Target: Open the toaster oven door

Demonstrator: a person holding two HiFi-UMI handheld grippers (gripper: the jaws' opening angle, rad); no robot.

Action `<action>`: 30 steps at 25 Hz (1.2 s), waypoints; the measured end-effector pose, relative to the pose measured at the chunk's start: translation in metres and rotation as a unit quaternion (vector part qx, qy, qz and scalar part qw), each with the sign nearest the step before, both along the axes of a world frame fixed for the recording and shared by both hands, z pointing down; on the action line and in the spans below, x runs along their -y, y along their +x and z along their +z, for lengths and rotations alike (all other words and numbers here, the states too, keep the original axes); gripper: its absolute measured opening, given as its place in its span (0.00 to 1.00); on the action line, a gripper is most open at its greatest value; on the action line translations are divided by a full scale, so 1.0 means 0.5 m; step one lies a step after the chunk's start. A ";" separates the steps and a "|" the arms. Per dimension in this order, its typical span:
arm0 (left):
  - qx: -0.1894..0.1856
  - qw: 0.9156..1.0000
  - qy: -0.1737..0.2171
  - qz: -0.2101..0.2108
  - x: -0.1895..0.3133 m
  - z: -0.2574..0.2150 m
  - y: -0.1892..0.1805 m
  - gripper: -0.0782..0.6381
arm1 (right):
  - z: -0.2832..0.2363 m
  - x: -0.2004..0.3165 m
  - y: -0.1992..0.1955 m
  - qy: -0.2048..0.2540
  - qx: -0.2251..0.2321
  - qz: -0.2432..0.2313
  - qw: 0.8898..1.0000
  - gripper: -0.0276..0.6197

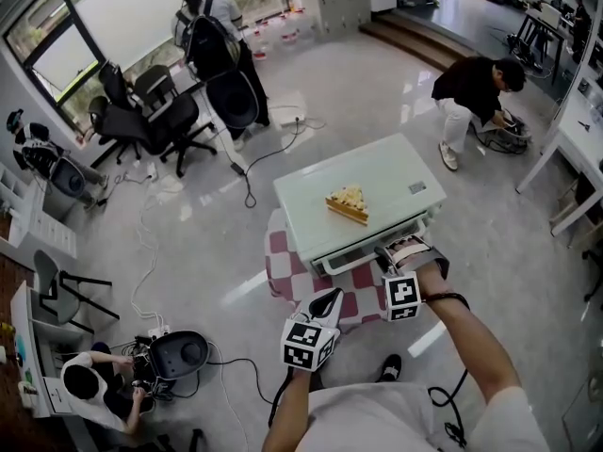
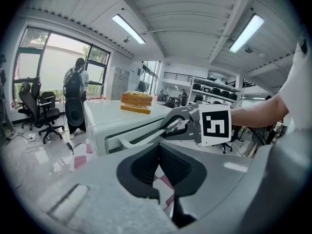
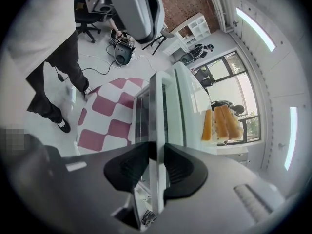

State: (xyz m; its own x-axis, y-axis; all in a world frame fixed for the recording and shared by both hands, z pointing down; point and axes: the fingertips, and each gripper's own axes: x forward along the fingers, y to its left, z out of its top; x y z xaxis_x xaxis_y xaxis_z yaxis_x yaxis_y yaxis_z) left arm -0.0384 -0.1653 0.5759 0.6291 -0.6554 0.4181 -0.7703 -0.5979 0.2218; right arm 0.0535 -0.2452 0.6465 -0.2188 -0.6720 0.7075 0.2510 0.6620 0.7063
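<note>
toaster oven (image 1: 396, 172): on checked cloth (image 1: 283, 273), at the person's 12 o'clock.
right gripper (image 3: 157, 152): jaws clamped on door handle (image 3: 157, 113), at the oven's 5 o'clock edge.
left gripper (image 2: 159, 147): jaws together, empty, at 7 o'clock.
door (image 1: 353, 252): apparently near shut; pull-down outstanding.

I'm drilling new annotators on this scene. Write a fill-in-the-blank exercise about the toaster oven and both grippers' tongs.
1. The right tongs are closed on the toaster oven's door ____.
2. A sandwich lies on ____ of the oven.
3. The left tongs are shut and hold ____.
Missing words: handle; top; nothing.
</note>
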 end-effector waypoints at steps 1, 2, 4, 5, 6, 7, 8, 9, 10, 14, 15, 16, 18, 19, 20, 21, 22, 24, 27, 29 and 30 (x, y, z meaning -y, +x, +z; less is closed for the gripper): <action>-0.001 1.000 -0.001 -0.002 0.001 -0.001 -0.003 0.12 | -0.001 -0.002 0.000 0.002 -0.001 -0.003 1.000 0.19; -0.002 1.000 -0.001 -0.004 0.002 -0.001 -0.006 0.12 | -0.002 -0.004 0.000 0.005 -0.003 -0.006 1.000 0.19; -0.003 1.000 -0.002 -0.007 0.005 -0.002 -0.012 0.12 | -0.001 -0.010 0.001 0.009 -0.005 -0.010 1.000 0.19; -0.003 1.000 -0.002 -0.009 0.007 -0.003 -0.015 0.12 | -0.001 -0.012 0.003 0.011 -0.006 -0.012 1.000 0.19; -0.003 1.000 -0.002 -0.010 0.010 -0.003 -0.017 0.12 | 0.000 -0.014 0.005 0.013 -0.005 -0.013 1.000 0.19; -0.003 1.000 -0.002 -0.012 0.013 -0.002 -0.019 0.12 | 0.001 -0.016 0.006 0.014 -0.005 -0.014 1.000 0.19; -0.003 1.000 -0.002 -0.014 0.016 -0.001 -0.021 0.12 | 0.001 -0.018 0.007 0.016 -0.004 -0.015 1.000 0.19; -0.003 1.000 -0.002 -0.016 0.019 0.000 -0.023 0.12 | 0.002 -0.021 0.008 0.017 -0.004 -0.016 1.000 0.19; -0.003 1.000 -0.003 -0.018 0.022 0.000 -0.025 0.12 | 0.003 -0.024 0.009 0.017 -0.005 -0.017 1.000 0.19; -0.001 1.000 -0.003 -0.024 0.034 0.002 -0.033 0.12 | 0.009 -0.040 0.012 0.010 -0.007 -0.018 1.000 0.19; 0.000 1.000 -0.004 -0.025 0.035 0.004 -0.034 0.12 | 0.011 -0.045 0.014 0.008 -0.007 -0.018 1.000 0.18; 0.002 1.000 -0.005 -0.025 0.037 0.008 -0.036 0.12 | 0.014 -0.049 0.016 0.006 -0.008 -0.018 1.000 0.18; 0.004 1.000 -0.008 -0.026 0.040 0.016 -0.042 0.12 | 0.019 -0.055 0.018 0.003 -0.009 -0.017 1.000 0.18; 0.004 1.000 -0.009 -0.027 0.041 0.019 -0.045 0.12 | 0.020 -0.058 0.019 0.002 -0.009 -0.016 1.000 0.18; 0.004 1.000 -0.010 -0.029 0.042 0.022 -0.048 0.12 | 0.021 -0.062 0.019 0.001 -0.009 -0.016 1.000 0.18; 0.005 0.999 -0.011 -0.031 0.043 0.025 -0.052 0.12 | 0.021 -0.065 0.020 0.000 -0.009 -0.015 1.000 0.18; 0.005 0.999 -0.012 -0.033 0.044 0.027 -0.056 0.12 | 0.022 -0.069 0.021 -0.002 -0.009 -0.014 1.000 0.18; 0.005 0.999 -0.015 -0.038 0.045 0.030 -0.064 0.12 | 0.023 -0.075 0.023 -0.005 -0.008 -0.012 1.000 0.18; 0.007 0.999 -0.018 -0.039 0.046 0.036 -0.069 0.12 | 0.026 -0.085 0.027 -0.010 -0.009 -0.010 1.000 0.18; 0.007 0.999 -0.020 -0.040 0.047 0.041 -0.070 0.12 | 0.029 -0.091 0.030 -0.014 -0.009 -0.007 1.000 0.18; 0.005 0.999 -0.021 -0.042 0.048 0.043 -0.070 0.12 | 0.030 -0.094 0.033 -0.016 -0.008 -0.004 1.000 0.18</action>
State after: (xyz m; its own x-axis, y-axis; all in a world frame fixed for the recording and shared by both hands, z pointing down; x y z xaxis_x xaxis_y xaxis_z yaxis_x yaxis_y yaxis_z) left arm -0.0733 -0.1892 0.5974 0.5689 -0.6866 0.4526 -0.8191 -0.5220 0.2377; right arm 0.0699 -0.1982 0.6616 -0.2121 -0.6476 0.7319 0.2682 0.6816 0.6808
